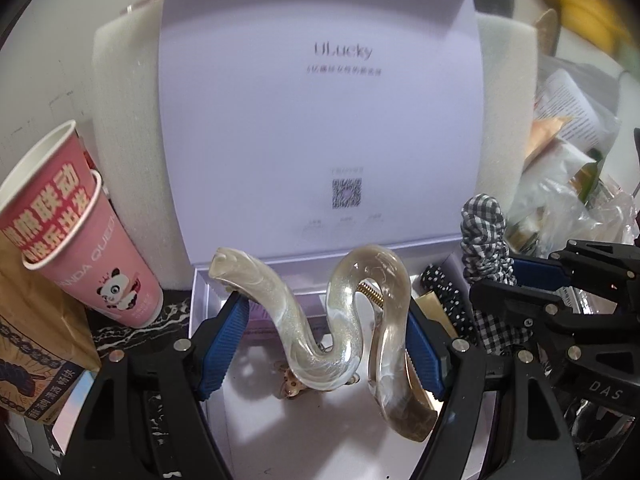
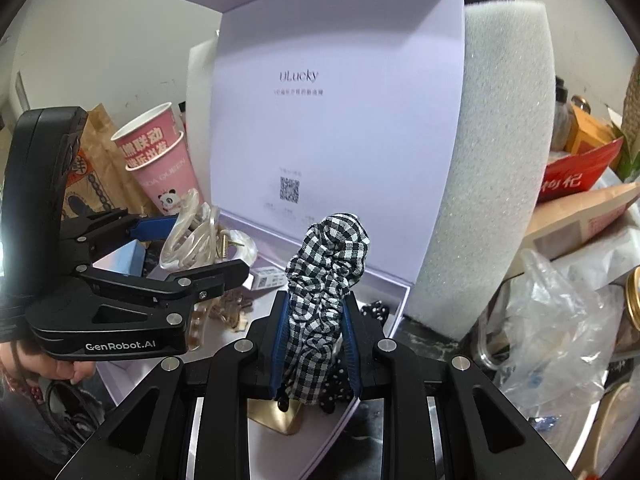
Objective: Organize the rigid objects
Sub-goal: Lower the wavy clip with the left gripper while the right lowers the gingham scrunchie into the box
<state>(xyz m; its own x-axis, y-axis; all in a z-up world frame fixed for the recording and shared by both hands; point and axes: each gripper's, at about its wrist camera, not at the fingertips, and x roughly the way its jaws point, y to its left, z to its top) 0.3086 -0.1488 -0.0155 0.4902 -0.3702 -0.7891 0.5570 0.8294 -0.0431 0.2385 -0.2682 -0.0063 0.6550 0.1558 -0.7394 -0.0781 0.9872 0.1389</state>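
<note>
The left gripper point(image 1: 324, 344), low in the left wrist view, is clamped on a wavy pearl hair claw point(image 1: 340, 320); its blue pads point(image 1: 222, 340) press on the claw's two sides, and the claw hangs above the floor of the open white box point(image 1: 280, 420). Under the claw, on the box floor, lies a small tan clip point(image 1: 290, 386). At the right edge of that view the right gripper point(image 1: 532, 276) comes in from the side.

In the right wrist view the right gripper point(image 2: 316, 344), bottom centre, is closed tight on a black-and-white gingham scrunchie point(image 2: 326, 276), which stands up between the blue pads point(image 2: 280, 344) and rises to mid-frame. Just below it sit a polka-dot bow point(image 2: 336, 388) and a gold clip point(image 2: 276, 416) at the box's lower edge.

The box's raised lid point(image 2: 340, 128) fills the centre of both views, printed "uLucky" with a QR code, and leans on a white foam block point(image 2: 492, 184). To the left stand stacked pink paper cups point(image 2: 160, 160) and a brown paper bag point(image 2: 104, 168); a crumpled plastic bag point(image 2: 560, 320) lies at the right. A person's hand point(image 2: 60, 364) holds the left gripper's body at the lower left of the frame
</note>
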